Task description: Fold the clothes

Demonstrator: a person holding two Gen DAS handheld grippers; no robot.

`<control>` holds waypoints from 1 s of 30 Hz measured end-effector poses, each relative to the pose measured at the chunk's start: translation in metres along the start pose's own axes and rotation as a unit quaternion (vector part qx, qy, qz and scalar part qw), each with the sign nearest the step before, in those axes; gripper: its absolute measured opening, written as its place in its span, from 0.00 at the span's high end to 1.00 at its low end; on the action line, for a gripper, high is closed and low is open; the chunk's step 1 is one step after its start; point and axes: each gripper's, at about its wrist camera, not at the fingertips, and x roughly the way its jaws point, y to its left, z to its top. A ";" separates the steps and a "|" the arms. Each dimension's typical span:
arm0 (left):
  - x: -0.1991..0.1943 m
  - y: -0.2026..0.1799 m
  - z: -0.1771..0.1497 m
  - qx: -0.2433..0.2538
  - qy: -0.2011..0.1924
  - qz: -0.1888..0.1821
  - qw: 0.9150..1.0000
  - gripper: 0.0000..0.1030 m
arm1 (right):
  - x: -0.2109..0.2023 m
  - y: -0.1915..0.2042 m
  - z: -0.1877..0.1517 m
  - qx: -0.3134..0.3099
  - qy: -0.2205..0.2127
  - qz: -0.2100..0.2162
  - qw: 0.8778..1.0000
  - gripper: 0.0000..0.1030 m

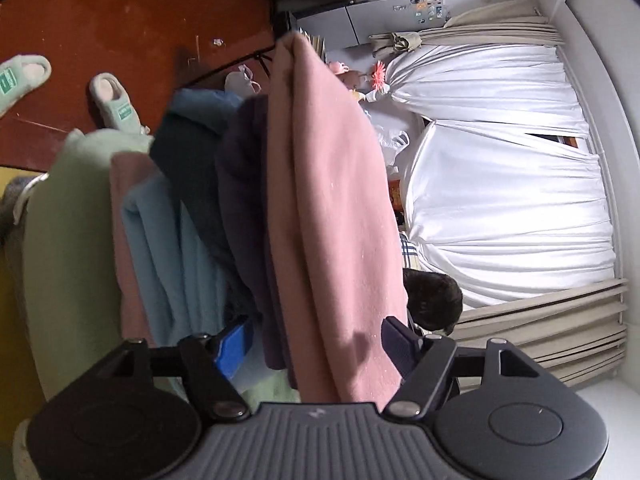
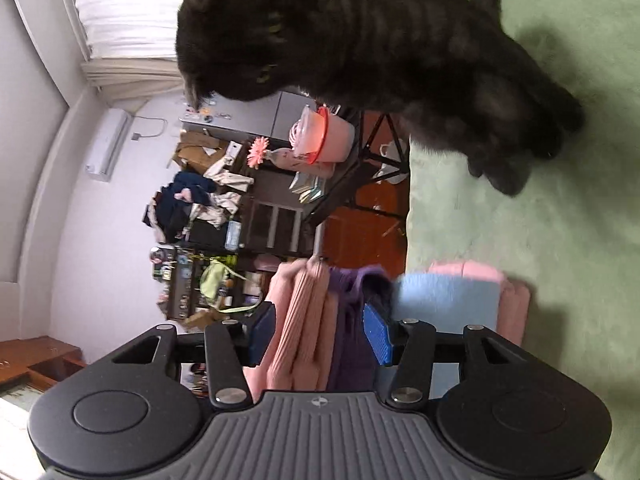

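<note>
Both grippers, left (image 1: pixel 316 344) and right (image 2: pixel 320 332), straddle the stacked pink knit garment (image 1: pixel 332 200), jaws apart and not clamping it, likely releasing it onto the pile; black cat (image 2: pixel 380 52) ahead.

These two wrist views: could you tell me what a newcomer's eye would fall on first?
In the right wrist view, a black cat stands on the green blanket, filling the upper frame. In the left view, a folded pink garment tops a stack between the left gripper's fingers.
</note>
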 end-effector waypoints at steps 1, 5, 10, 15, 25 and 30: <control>0.002 0.000 0.000 -0.005 -0.001 0.000 1.000 0.32 | 0.006 0.000 -0.001 0.003 0.002 0.003 1.000 0.52; 0.006 -0.004 -0.002 -0.008 -0.001 0.005 1.000 0.51 | 0.014 0.004 -0.006 0.016 -0.006 0.009 1.000 0.51; 0.002 -0.012 -0.005 0.017 -0.004 0.039 0.999 0.70 | 0.008 0.030 -0.011 -0.065 -0.012 -0.037 0.997 0.66; -0.002 -0.009 0.000 -0.007 0.005 0.038 0.999 0.71 | 0.004 0.027 -0.015 -0.018 0.001 -0.012 1.000 0.58; 0.000 -0.010 -0.001 -0.009 0.016 0.024 1.000 0.81 | 0.006 0.053 -0.011 -0.073 0.000 -0.025 0.997 0.78; -0.001 -0.008 0.004 -0.021 0.024 0.018 0.999 0.81 | 0.017 0.025 0.000 -0.068 0.015 -0.053 0.996 0.76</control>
